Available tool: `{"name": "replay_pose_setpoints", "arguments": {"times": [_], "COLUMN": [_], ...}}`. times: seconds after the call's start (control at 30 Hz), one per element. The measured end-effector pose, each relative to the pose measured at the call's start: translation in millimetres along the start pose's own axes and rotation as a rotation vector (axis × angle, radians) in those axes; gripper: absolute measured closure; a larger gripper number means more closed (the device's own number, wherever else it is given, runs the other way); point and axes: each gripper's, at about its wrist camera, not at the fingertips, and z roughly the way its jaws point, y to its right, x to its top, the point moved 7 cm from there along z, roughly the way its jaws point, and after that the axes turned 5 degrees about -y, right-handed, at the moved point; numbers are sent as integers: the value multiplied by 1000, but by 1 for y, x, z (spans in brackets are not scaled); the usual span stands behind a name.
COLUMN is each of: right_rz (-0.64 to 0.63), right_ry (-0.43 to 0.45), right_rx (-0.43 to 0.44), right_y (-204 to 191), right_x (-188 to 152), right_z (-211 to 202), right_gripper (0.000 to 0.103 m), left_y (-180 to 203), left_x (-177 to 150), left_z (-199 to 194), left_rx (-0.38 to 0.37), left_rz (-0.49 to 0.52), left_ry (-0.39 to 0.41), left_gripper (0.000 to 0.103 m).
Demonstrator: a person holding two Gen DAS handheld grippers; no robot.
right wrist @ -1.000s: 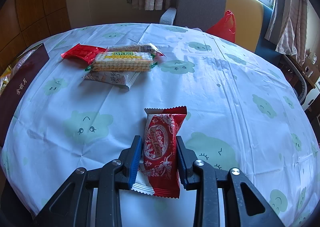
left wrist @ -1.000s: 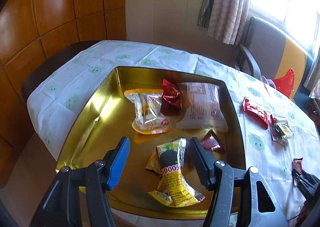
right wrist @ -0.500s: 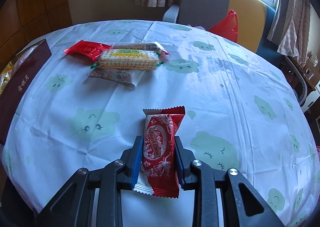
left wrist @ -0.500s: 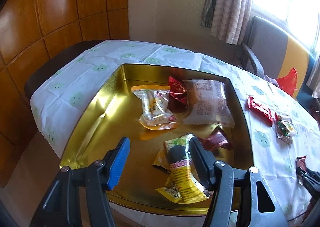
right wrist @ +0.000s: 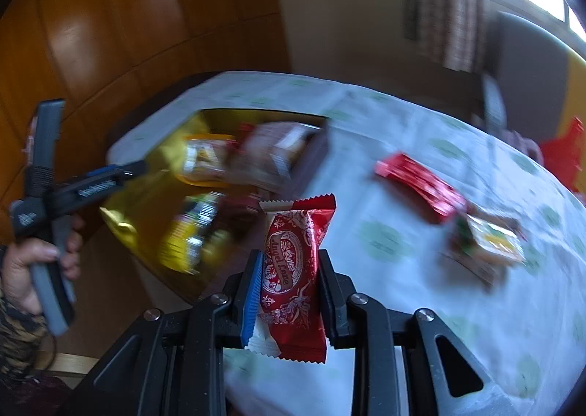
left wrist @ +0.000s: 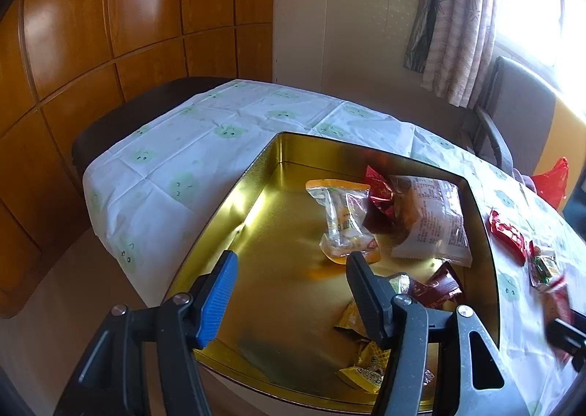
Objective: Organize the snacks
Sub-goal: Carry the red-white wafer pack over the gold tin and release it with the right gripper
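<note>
My right gripper (right wrist: 289, 269) is shut on a red patterned snack packet (right wrist: 293, 262) and holds it in the air, facing the gold tin (right wrist: 146, 210). My left gripper (left wrist: 289, 276) is open and empty above the near part of the gold tin (left wrist: 256, 174), also seen from the side in the right wrist view (right wrist: 121, 174). In the tin lie a clear packet with an orange edge (left wrist: 342, 221), a white packet (left wrist: 436, 225), dark red sweets (left wrist: 434, 287) and a yellow packet (left wrist: 366, 364). The right gripper shows blurred at the right edge of the left wrist view (left wrist: 560, 320).
On the tablecloth (right wrist: 403, 218) lie a red packet (right wrist: 421, 185) and a biscuit packet over a flat wrapper (right wrist: 487, 240). A chair (left wrist: 520, 115) and a red bag (left wrist: 553, 181) stand beyond the table. A wood-panelled wall (left wrist: 110, 31) is on the left.
My right gripper has lifted the red packet off the table and swung left toward the tin. My left gripper has pulled back and to the left over the tin, still open.
</note>
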Motion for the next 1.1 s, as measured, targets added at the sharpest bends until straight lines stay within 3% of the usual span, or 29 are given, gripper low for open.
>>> {"name": "replay_pose_setpoints", "arguments": {"times": [0.2, 0.37, 0.6, 0.8, 0.93, 1.1], "right_rz": [-72, -82, -108, -137, -164, -162], "right_ry": [-27, -90, -125, -88, -98, -131], "right_rx": [52, 37, 18, -1, 4, -51], "right_y": [-53, -61, -61, -65, -72, -64], "right_x": [28, 23, 12, 10, 8, 1], "right_z": [40, 77, 92, 82, 84, 91], "right_gripper": [74, 74, 72, 72, 80, 82], "left_y": [1, 4, 8, 12, 13, 14], "left_x": [1, 1, -1, -3, -2, -2], "left_z": [-3, -4, -3, -4, -6, -8], "left_rx": [3, 2, -7, -10, -13, -17], "left_rz": [7, 18, 27, 31, 33, 38], "left_ry": [14, 16, 11, 12, 17, 19], "left_gripper": [41, 41, 41, 41, 41, 41]}}
